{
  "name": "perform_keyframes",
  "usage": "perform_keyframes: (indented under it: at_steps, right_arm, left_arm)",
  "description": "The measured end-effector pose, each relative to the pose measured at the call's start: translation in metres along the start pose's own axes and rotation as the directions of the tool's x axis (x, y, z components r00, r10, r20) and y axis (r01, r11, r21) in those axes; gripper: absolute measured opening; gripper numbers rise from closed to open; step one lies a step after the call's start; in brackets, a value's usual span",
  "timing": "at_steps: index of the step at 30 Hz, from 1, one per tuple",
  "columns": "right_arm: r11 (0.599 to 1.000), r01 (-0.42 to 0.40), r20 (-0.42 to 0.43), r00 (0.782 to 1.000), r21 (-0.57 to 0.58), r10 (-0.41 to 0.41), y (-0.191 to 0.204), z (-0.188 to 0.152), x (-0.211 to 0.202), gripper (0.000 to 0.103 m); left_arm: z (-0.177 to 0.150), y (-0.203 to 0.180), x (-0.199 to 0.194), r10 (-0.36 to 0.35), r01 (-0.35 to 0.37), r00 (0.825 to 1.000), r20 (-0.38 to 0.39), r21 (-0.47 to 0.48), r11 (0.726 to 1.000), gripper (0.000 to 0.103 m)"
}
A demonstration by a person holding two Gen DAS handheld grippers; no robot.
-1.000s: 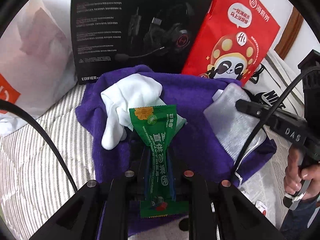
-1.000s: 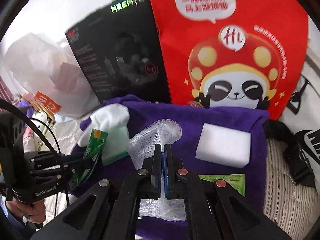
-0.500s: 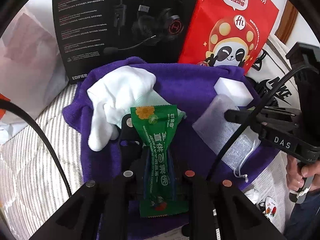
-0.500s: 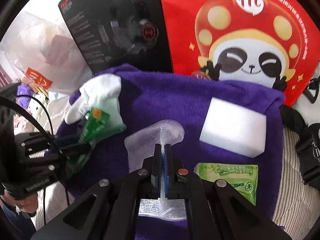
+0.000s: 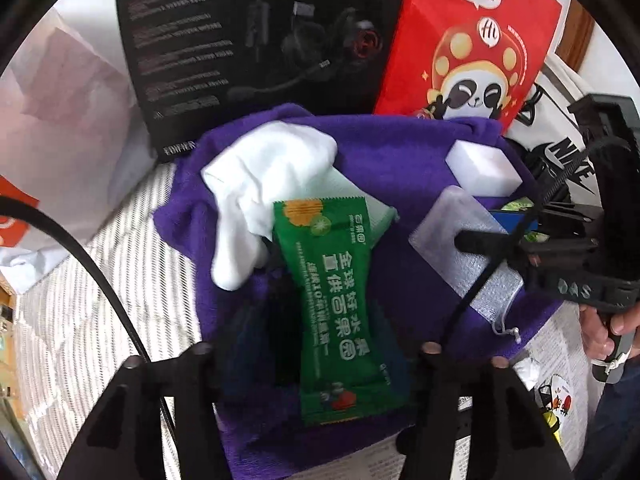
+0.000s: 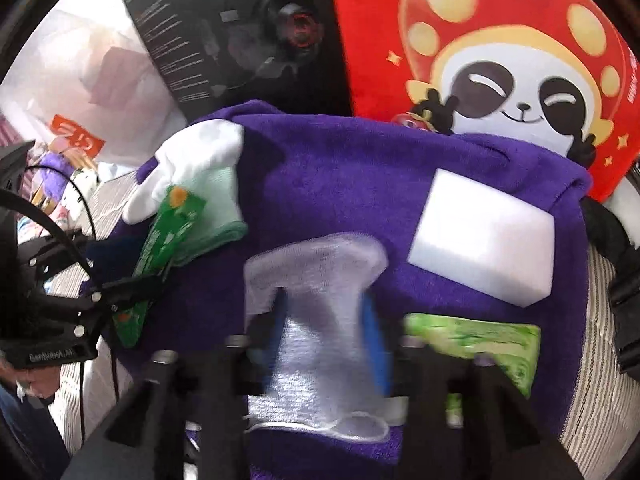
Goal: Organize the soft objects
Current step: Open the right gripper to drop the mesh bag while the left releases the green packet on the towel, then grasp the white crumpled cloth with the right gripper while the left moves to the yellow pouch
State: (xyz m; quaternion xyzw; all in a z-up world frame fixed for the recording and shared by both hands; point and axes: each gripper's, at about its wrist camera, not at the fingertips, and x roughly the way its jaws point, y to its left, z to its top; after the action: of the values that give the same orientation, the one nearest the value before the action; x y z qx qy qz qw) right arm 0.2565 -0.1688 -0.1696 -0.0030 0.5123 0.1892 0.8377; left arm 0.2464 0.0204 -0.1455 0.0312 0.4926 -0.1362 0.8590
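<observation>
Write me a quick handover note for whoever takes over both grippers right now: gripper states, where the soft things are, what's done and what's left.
Left gripper: jaws have just opened; green snack packet lies between them on the purple towel, released.
Right gripper: jaws have just opened; white mesh pouch lies between them on the towel, released.
Also on the towel: white glove, white sponge block, a second green packet.
Done: all five soft items appear set on the towel.
Left: back both grippers away; maybe tidy the packet overlapping the glove.
</observation>
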Motion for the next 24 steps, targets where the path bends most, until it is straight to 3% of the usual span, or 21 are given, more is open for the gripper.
perform_keyframes:
  at_steps: [3,5,14,19,24]
  right_arm:
    - [0.999,0.021,0.021,1.0,-0.028,-0.02,0.007,0.002,-0.008,0.054]
    - [0.999,0.033,0.039,0.999,-0.029,-0.032,0.008,0.003,-0.013,0.059]
    - [0.994,0.106,0.094,0.99,0.005,-0.106,-0.001,0.011,-0.049,0.059]
    - [0.996,0.079,0.108,0.991,0.047,-0.084,-0.005,-0.01,-0.084,0.059]
    - [0.997,0.053,0.124,0.991,0.062,-0.06,0.007,-0.053,-0.114,0.061]
  left_arm:
    - [0.001,0.004,-0.008,0.0,0.0,1.0,0.018,0.001,1.0,0.067]
    - [0.002,0.005,-0.013,0.016,-0.016,0.999,0.028,0.001,1.0,0.067]
    - [0.004,0.012,-0.029,0.04,-0.04,0.998,0.041,0.002,0.999,0.067]
    - [0.005,0.022,-0.039,0.056,-0.055,0.997,0.054,-0.029,0.998,0.068]
    - [0.006,0.025,-0.039,0.05,-0.048,0.997,0.05,-0.045,0.998,0.068]
